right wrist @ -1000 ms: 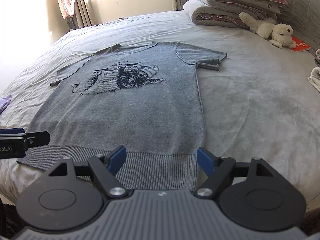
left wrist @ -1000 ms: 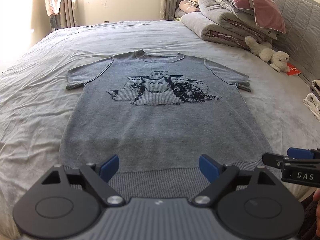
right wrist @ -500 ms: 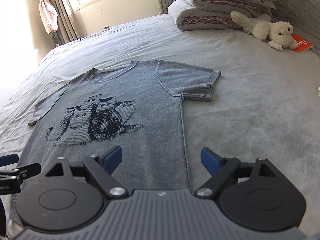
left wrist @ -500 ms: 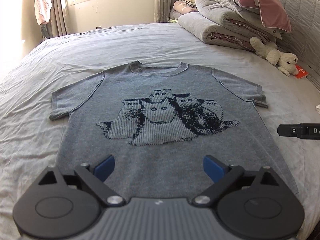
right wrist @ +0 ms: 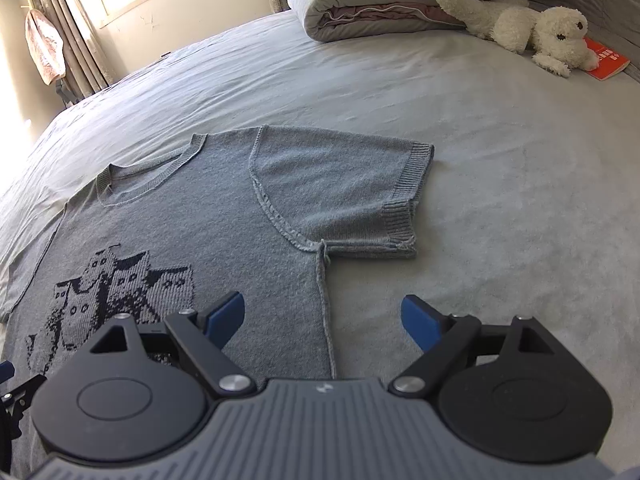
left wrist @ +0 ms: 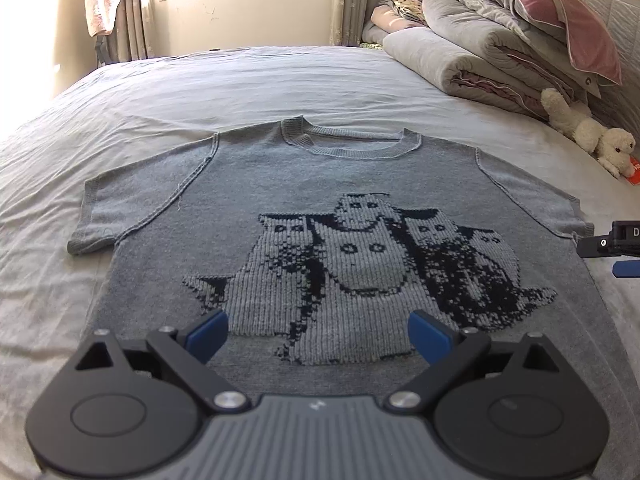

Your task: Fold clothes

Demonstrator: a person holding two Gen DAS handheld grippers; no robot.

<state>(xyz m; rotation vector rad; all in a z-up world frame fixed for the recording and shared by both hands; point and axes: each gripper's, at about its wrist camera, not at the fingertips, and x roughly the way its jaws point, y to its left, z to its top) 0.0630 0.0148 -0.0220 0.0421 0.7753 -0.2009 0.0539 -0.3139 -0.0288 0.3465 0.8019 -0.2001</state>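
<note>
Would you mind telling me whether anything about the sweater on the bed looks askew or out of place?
Only slightly: the sweater lies flat, chest side up, but the lower edge of its sleeve in the right wrist view is doubled under near the cuff. Nothing else stands out.

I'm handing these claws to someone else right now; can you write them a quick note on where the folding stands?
Left claw: open, empty, over the lower front of the grey knit top.
Right claw: open, empty, over the top's side seam, below its right sleeve.
Top: flat on the bed, front up, both sleeves spread.
Done: laid out only.
Left: every fold; the sleeves look like the likely start.
</note>
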